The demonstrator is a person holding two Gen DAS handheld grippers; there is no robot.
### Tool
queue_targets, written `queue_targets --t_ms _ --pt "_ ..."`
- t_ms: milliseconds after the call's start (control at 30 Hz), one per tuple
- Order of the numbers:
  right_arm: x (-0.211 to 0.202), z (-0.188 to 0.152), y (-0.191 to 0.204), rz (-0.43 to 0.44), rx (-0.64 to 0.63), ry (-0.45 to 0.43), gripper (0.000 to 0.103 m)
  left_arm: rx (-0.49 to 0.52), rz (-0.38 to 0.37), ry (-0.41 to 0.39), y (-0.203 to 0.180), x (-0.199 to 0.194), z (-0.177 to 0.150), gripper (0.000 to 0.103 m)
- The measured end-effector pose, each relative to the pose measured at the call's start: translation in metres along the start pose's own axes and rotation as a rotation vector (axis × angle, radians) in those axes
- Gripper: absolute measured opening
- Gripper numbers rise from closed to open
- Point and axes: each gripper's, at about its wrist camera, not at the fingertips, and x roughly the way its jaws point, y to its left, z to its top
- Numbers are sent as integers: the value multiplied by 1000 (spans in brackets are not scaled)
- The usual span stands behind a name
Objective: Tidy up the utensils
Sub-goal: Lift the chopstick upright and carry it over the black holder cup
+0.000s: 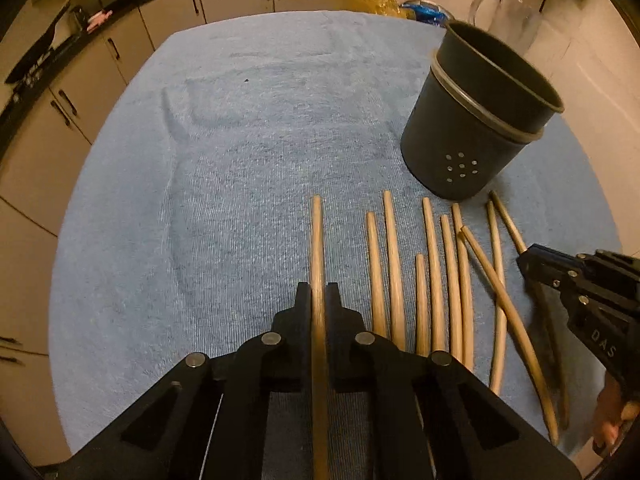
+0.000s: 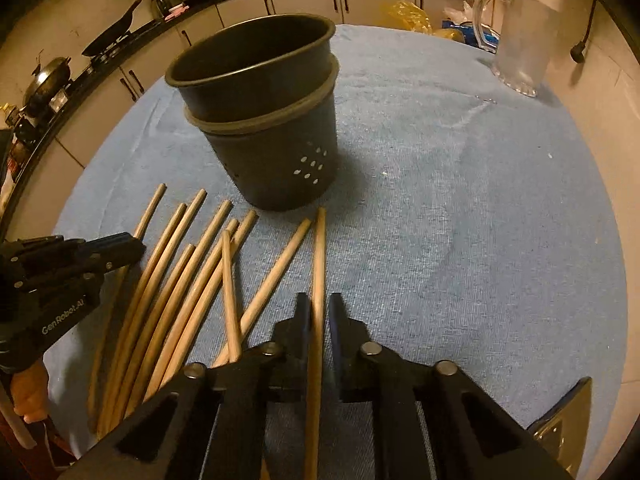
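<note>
Wooden chopsticks are what we are sorting, and none has reached the holder yet, as far as we can see: its dark inner cup looks empty in both views. We hold two grippers, each closed on one stick. Our left gripper has its fingers pinched on the leftmost chopstick, which runs forward from between them and lies a little apart from the rest. Our right gripper has its fingers clamped on another stick, whose far tip points toward the holder's base, just ahead and slightly left of those fingers.

Between the two grippers lies the loose bundle: several sticks roughly parallel on the blue towel, a couple crossing at an angle nearer the right fingers. The holder stands upright beyond the stick tips, ahead and right of the left fingers.

We judge the task barely begun. Two sticks are gripped but look low, near the towel; whether they are lifted clear we cannot tell. Left to do: carry both to the holder, tip them upright, drop them in, then repeat for the remaining sticks. The crossed ones will likely need more care to separate.
</note>
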Motion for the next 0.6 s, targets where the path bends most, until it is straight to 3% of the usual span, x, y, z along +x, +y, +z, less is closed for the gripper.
queue_targets --t_ms 100,200,367,600 --pt "-11 -6 -4 29 34 -30 7 -24 -44 -41 12 -12 -7 6" --pt "-37 -19 -12 69 72 -113 7 -49 -85 -128 22 -40 -21 6" --pt "-85 -41 -16 101 100 -276 7 -90 -109 -279 29 -92 -41 6" --pt "-135 -72 -3 110 54 -478 7 -115 -121 -386 30 -131 -53 6"
